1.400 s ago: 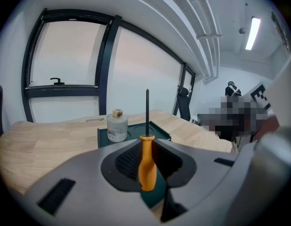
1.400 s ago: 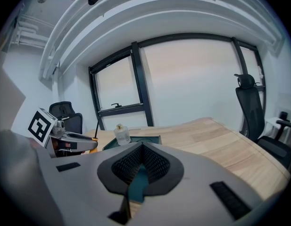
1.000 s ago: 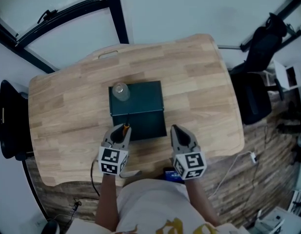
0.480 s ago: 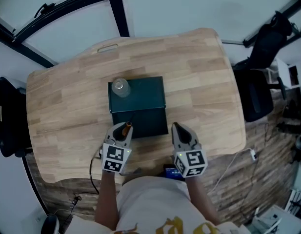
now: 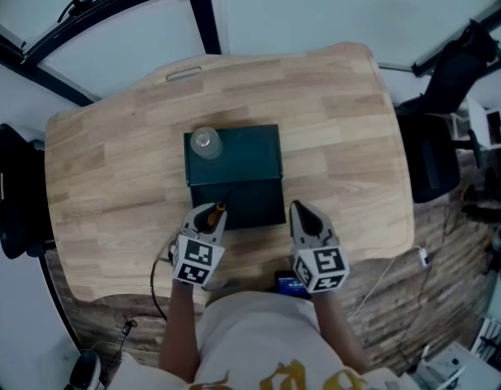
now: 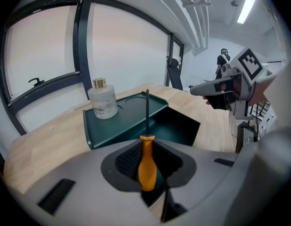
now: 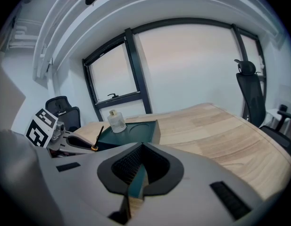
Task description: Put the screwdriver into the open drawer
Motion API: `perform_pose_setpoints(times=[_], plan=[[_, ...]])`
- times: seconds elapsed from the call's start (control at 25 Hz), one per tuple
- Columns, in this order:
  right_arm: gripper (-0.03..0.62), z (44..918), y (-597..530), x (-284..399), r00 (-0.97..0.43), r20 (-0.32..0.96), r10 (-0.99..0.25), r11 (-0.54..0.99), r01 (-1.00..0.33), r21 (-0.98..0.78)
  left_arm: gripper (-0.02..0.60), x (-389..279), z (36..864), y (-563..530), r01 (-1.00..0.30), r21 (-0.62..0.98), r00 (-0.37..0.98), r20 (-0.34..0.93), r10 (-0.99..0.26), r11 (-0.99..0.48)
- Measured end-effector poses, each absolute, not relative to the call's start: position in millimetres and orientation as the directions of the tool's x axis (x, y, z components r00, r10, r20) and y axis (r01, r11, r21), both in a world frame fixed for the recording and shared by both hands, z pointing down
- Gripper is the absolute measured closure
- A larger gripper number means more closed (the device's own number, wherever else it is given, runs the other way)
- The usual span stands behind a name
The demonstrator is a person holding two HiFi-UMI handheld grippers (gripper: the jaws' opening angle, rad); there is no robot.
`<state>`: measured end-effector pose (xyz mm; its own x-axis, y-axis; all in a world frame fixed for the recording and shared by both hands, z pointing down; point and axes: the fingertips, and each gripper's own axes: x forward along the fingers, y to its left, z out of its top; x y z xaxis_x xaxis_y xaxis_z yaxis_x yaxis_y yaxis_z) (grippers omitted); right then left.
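Observation:
My left gripper (image 5: 208, 216) is shut on the orange handle of the screwdriver (image 6: 146, 166). Its black shaft points forward over the open drawer (image 6: 176, 126) of the dark green box (image 5: 234, 154). In the head view the gripper sits at the drawer's (image 5: 238, 204) front left corner, with the screwdriver (image 5: 218, 209) tip at the drawer edge. My right gripper (image 5: 305, 216) is just right of the drawer front, jaws together and empty (image 7: 138, 173). The right gripper view shows the screwdriver (image 7: 97, 138) in the left gripper (image 7: 65, 140).
A clear glass bottle (image 5: 204, 142) with a gold cap stands on the box top's left rear corner, also visible as the bottle (image 6: 103, 102). The wooden table (image 5: 339, 136) carries the box. Office chairs (image 5: 433, 161) stand to the right and left of the table.
Both grippers stay at the drawer's front edge; the left still grips the screwdriver. Only the head view has shifted a little.

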<state>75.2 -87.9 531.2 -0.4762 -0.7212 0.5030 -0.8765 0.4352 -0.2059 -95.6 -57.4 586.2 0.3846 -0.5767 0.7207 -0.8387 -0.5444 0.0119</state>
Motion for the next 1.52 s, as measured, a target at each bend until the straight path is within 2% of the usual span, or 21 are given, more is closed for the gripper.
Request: perform_pose_setpoints(times=[1.52], plan=[[0.595, 554, -106, 70, -0.483, 0.555, -0.677, 0.444, -0.87, -0.215, 0.511, -91, 629, -48, -0.788, 0.074, 0.341, 0.879, -0.334, -0.611]])
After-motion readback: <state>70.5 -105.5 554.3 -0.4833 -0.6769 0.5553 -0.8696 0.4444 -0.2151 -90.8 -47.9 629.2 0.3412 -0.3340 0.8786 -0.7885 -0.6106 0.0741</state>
